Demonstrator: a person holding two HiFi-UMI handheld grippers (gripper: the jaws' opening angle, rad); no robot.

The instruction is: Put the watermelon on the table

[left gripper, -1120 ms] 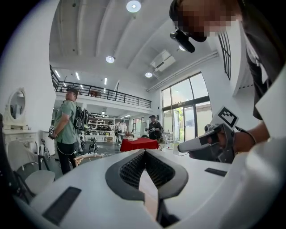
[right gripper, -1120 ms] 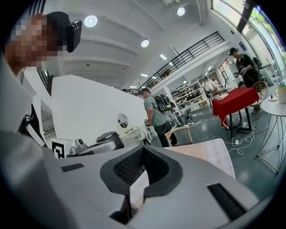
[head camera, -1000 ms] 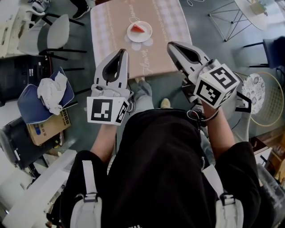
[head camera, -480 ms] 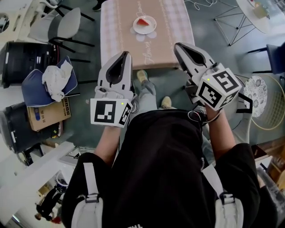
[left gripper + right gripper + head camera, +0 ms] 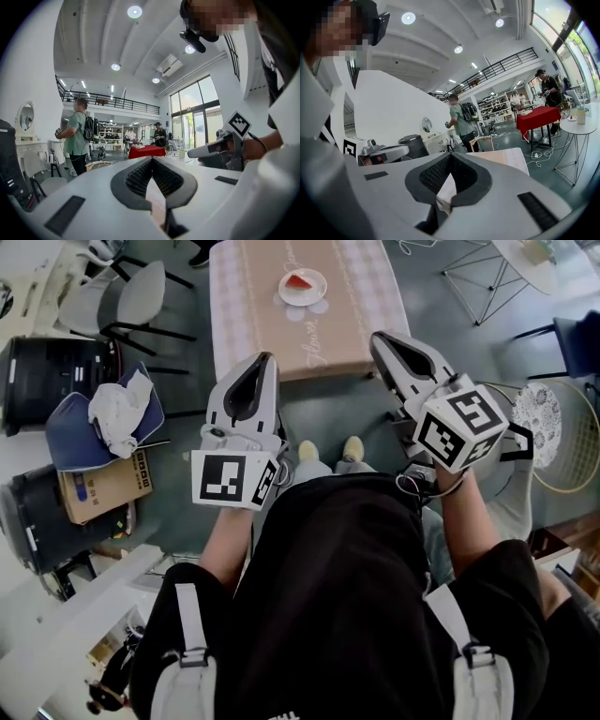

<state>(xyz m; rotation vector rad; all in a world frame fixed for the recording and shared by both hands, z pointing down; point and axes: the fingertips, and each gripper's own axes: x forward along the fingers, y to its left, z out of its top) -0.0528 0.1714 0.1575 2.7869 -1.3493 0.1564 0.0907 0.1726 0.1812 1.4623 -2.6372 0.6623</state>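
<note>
The table [image 5: 356, 324] is now seen farther from the left gripper [image 5: 262, 359] and right gripper [image 5: 377, 337], both closed on nothing, and the watermelon [image 5: 298, 281], set on its plate [image 5: 317, 291] there, could be knocked if they are swung back.

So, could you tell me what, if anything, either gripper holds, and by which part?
Nothing is held: the left gripper and right gripper are both shut and empty; the watermelon sits on a plate.
</note>
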